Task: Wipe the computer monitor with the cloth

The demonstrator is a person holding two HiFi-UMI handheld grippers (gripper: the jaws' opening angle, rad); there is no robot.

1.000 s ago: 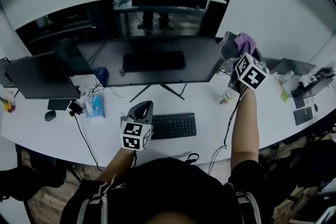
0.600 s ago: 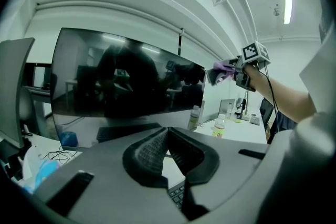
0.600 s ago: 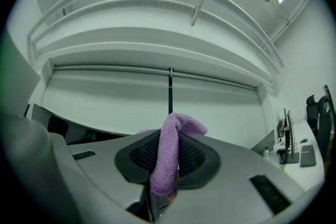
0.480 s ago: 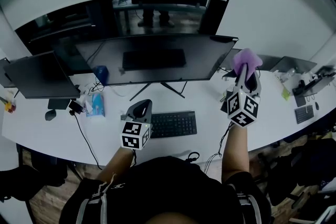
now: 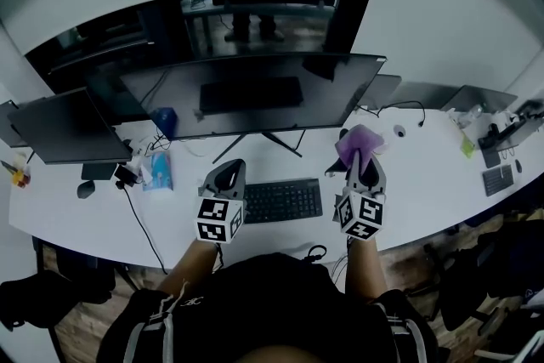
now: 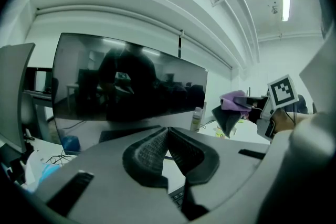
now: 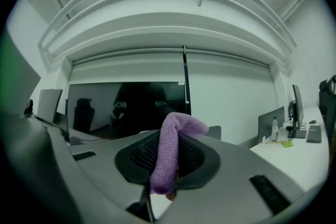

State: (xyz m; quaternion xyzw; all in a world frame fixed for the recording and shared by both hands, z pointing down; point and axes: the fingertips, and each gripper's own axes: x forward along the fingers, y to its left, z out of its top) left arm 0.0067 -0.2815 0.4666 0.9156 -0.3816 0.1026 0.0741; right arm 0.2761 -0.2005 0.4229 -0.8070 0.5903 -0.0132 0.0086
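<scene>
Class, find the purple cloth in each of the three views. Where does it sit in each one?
Head view: cloth right of centre, below the screen's right corner.
Left gripper view: cloth right of centre, past the screen's edge.
Right gripper view: cloth dead centre, clamped in the right tongs.
Shared landmark: the monitor.

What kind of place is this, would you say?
Probably an office: a long white desk holds a wide monitor, a keyboard and a second screen beside it.

Fuzzy purple cloth; glossy, reflective dark monitor; smooth matt white desk
</scene>
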